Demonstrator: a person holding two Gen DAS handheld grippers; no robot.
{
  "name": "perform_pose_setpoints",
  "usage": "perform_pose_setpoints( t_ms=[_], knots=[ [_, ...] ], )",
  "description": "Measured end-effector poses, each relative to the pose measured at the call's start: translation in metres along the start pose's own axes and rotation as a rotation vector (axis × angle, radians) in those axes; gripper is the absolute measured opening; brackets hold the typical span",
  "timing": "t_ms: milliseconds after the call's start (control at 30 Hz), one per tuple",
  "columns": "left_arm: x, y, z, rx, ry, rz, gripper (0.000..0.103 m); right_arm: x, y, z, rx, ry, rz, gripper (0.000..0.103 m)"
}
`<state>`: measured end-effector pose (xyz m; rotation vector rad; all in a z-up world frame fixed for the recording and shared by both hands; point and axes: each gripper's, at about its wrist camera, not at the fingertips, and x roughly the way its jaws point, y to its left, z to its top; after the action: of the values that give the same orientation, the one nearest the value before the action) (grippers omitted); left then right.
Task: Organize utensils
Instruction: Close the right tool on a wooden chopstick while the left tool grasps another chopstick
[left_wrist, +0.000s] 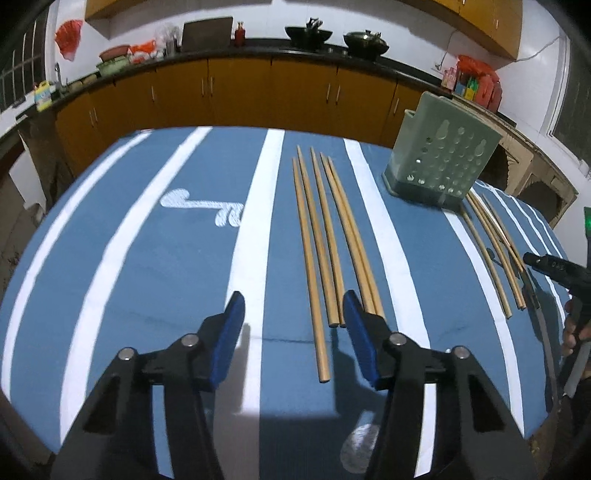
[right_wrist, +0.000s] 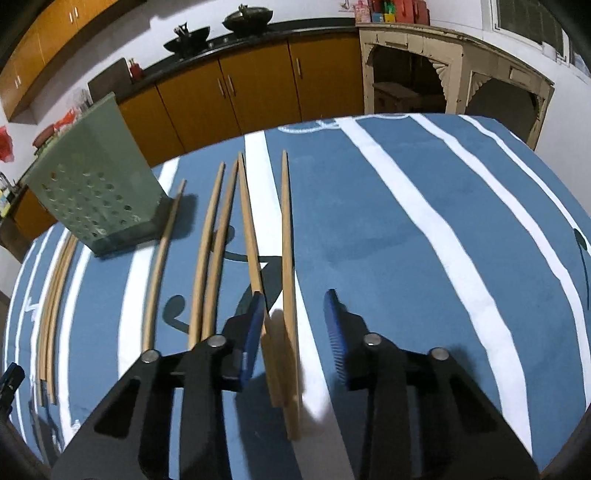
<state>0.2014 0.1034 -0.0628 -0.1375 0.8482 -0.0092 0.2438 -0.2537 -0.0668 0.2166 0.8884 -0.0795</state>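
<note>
Everything sits on a table with a blue cloth with white stripes (left_wrist: 147, 258), and the landmark here is the pale green perforated utensil holder (left_wrist: 443, 155), standing upright near the far edge. To the left of the holder in the left wrist view lies a group of five wooden chopsticks (left_wrist: 325, 240), roughly parallel, running from far to near. A second bunch of chopsticks (right_wrist: 218, 251) lies on the holder's other side, one of them right against its base. The left gripper (left_wrist: 293, 321) hovers over the near ends of the first group, jaws partway apart with nothing pinched; one chopstick sits in the gap between the blue pads (left_wrist: 232, 332) and the rest run under or beside the other pad. The right gripper (right_wrist: 295, 325) is also partly open, over the second bunch; two chopsticks pass between its fingers, blurry there, and I can't tell if the pads touch them, though they don't look squeezed. Behind the holder runs a counter with orange cabinets (left_wrist: 240, 88).
</note>
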Motion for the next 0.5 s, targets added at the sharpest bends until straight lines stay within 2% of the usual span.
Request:
perform_pose_setpoints(
  t_ms=[100, 167, 233, 367, 500],
  knots=[
    [0.006, 0.001, 0.004, -0.015, 0.012, -0.02, 0.05, 0.003, 0.001, -0.003, -0.025, -0.01, -0.017, 0.026],
    [0.011, 0.002, 0.007, -0.022, 0.022, -0.037, 0.046, 0.001, 0.007, -0.008, -0.078, -0.031, -0.063, 0.017],
    [0.016, 0.002, 0.011, -0.024, 0.037, -0.045, 0.041, 0.002, 0.005, -0.006, -0.073, -0.034, -0.078, 0.009],
    [0.028, 0.0, 0.02, -0.02, 0.064, -0.065, 0.031, 0.0, -0.003, -0.004, -0.034, -0.032, -0.077, 0.008],
    [0.038, -0.009, 0.026, 0.025, 0.079, -0.055, 0.027, -0.002, -0.003, -0.004, -0.045, -0.037, -0.086, 0.008]
  ],
)
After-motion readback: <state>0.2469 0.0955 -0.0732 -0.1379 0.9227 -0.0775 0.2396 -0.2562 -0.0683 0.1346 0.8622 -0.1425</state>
